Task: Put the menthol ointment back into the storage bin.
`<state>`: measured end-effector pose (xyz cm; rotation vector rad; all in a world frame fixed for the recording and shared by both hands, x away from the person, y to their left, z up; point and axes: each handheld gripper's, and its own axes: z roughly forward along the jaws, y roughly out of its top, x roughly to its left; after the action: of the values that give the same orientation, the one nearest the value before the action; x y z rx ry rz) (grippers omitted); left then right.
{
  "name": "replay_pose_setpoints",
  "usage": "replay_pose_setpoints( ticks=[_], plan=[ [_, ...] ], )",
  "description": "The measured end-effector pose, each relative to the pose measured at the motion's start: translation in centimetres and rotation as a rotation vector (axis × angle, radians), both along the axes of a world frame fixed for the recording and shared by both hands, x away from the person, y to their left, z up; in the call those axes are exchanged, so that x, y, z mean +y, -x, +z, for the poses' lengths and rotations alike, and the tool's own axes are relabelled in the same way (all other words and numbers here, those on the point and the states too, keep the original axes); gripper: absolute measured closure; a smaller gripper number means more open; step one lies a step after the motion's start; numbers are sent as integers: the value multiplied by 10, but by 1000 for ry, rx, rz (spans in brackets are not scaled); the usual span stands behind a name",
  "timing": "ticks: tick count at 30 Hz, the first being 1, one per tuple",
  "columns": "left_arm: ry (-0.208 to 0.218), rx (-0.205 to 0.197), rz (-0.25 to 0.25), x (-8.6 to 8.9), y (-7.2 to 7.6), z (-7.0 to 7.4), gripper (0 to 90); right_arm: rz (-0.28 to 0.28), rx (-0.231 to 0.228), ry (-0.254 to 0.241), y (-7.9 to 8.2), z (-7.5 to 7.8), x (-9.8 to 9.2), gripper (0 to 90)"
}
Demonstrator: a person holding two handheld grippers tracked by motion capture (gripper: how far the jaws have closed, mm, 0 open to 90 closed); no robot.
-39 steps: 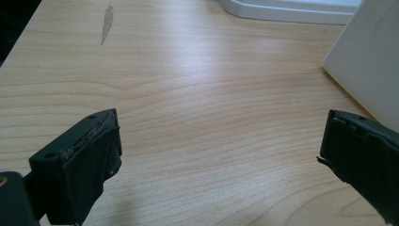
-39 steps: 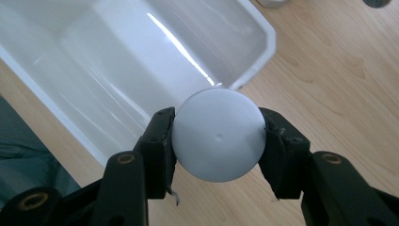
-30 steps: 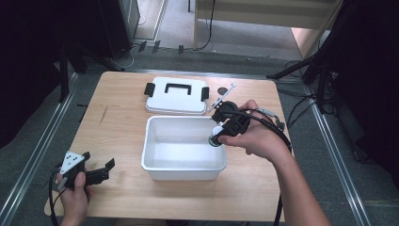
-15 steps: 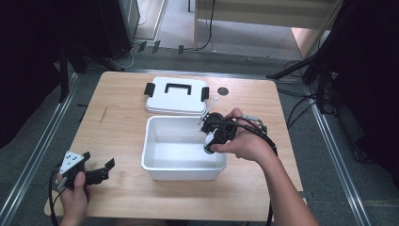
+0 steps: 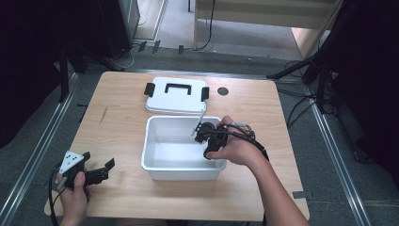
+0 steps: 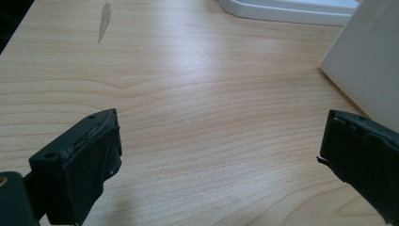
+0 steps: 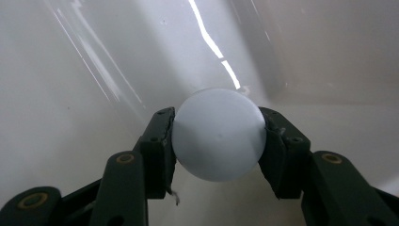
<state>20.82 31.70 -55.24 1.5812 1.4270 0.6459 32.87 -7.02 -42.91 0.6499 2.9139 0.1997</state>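
A white ball [image 7: 217, 134] is clamped between the two black jaws of my right gripper [image 7: 217, 141], which points down into a white plastic bin [image 5: 155, 165]. In the high view the right gripper [image 5: 207, 136] hangs over the bin's right side, held by a hand. The bin's white lid [image 5: 176, 95] with black latches and handle lies flat on the table behind the bin. My left gripper [image 5: 99, 172] rests low at the table's front left corner, jaws wide apart with bare wood [image 6: 211, 132] between them. The bin's outer wall [image 6: 371, 70] stands to its right.
A small dark round spot [image 5: 223, 91] sits on the wooden table right of the lid. A grey smudge [image 6: 104, 21] marks the wood at the left. Metal rails run along both sides of the table, and cables lie on the floor at the right.
My right gripper has moved left and down from above the bin's right rim into the bin, still holding the ball. The left gripper has stayed put.
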Motion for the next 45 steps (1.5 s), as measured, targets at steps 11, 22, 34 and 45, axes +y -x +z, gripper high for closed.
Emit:
replay_pose_setpoints(
  ticks=[11,22,34,45],
  plan=[
    [1,1,-1,0,0,0,1,9,12,27,0,-14,14,512],
    [-1,0,2,-1,0,0,1,11,2,26,0,-15,12,530],
    [1,0,3,-1,0,0,1,-26,-28,-77,0,0,0,420],
    [-5,-1,4,-1,0,0,1,-90,-93,-227,3,34,-32,331]
  ],
)
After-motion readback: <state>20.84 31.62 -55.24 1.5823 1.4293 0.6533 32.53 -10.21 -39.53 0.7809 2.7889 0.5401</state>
